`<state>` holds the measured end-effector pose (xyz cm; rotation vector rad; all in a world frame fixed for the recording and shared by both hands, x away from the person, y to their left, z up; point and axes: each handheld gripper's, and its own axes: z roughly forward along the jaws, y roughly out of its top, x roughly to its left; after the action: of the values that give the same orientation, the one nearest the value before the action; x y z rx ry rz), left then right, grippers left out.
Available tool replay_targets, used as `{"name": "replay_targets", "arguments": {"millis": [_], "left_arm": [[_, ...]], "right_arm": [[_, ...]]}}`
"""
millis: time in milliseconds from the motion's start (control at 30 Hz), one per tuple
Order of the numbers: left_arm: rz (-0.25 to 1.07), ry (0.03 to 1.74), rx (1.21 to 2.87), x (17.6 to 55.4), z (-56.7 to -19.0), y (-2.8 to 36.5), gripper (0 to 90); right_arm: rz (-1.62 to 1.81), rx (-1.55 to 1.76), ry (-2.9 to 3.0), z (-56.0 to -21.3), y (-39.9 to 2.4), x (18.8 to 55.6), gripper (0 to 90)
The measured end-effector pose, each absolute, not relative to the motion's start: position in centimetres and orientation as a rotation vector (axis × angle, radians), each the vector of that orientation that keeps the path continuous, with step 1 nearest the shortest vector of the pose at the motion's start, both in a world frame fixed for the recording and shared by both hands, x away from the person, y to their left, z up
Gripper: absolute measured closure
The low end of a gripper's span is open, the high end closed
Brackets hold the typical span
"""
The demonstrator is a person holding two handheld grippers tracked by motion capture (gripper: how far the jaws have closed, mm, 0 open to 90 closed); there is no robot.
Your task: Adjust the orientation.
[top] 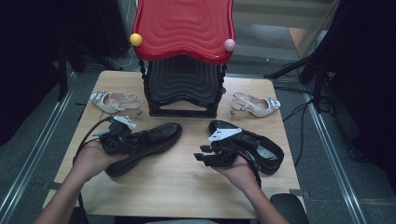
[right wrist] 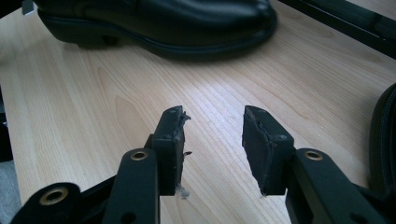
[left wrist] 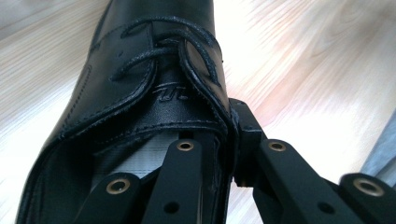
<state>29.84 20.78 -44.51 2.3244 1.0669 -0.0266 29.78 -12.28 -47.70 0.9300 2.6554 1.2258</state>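
Note:
Two black leather lace-up shoes lie on the wooden table. The left shoe points toward the back right. My left gripper is shut on the shoe's collar: in the left gripper view one jaw sits inside the opening and the other outside, with the side wall pinched between them. The right shoe lies behind my right gripper. That gripper is open over bare wood, pointing toward the left shoe, with nothing between its pads.
A red-topped black shoe rack stands at the back centre. A beige slingback heel lies to its left and another to its right. The edge of the right shoe is close beside my right gripper.

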Motion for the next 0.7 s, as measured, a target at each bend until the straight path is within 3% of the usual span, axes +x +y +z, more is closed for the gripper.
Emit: {"name": "replay_targets", "arguments": {"millis": [400, 633, 700], "left_arm": [[-0.026, 1.069, 2.267, 29.4, -45.9, 15.3, 83.4], [-0.022, 1.06, 2.276, 29.1, -46.4, 15.3, 80.4], [-0.044, 1.05, 2.274, 29.0, -46.4, 15.5, 75.4]], "right_arm": [[1.211, 0.926, 2.656, -48.1, -12.2, 30.0, 61.5], [1.219, 0.943, 2.652, -48.4, -11.6, 30.1, 62.4], [1.22, 0.958, 2.657, -48.6, -11.4, 30.1, 62.5]]}}
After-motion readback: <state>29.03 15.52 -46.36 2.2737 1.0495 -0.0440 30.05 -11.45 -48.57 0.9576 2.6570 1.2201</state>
